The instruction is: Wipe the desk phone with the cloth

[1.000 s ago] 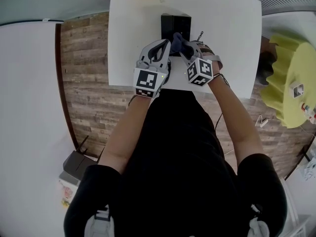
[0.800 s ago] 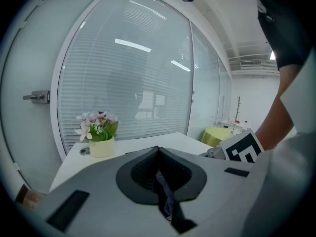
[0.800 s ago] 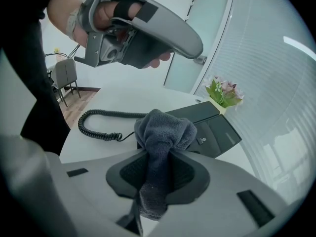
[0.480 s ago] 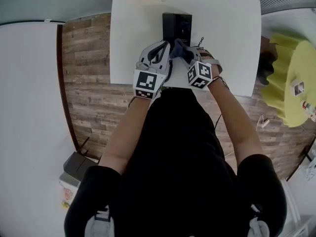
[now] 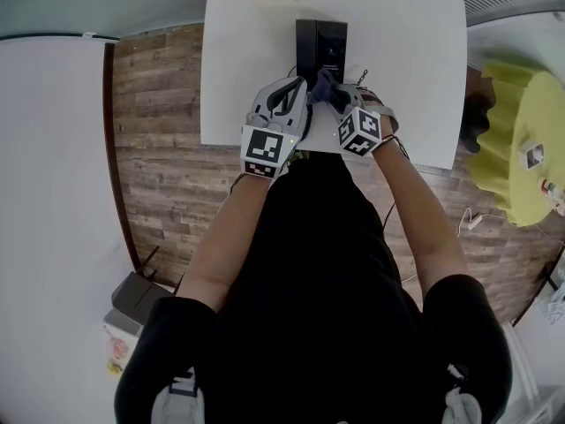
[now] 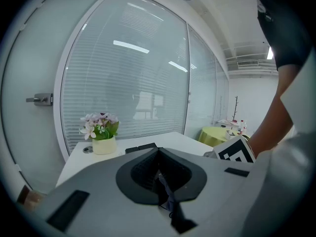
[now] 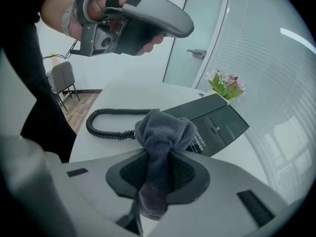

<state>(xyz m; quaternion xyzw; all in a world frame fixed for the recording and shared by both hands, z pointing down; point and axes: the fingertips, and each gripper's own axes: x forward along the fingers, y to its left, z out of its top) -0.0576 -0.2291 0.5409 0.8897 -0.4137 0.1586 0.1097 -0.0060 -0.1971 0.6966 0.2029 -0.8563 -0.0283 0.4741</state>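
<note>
Right hand-held gripper pinching cloth at near edge of desk phone should press down, sweep forward evenly; left hand-held gripper closed, empty.

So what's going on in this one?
A person stands at a white table with a hand-held gripper in each hand. The right hand-held gripper is clamped on a bunched grey cloth, held at the near end of the black phone; whether it touches is unclear. The left hand-held gripper is shut with nothing in it, up in the air beside the right one.
</note>
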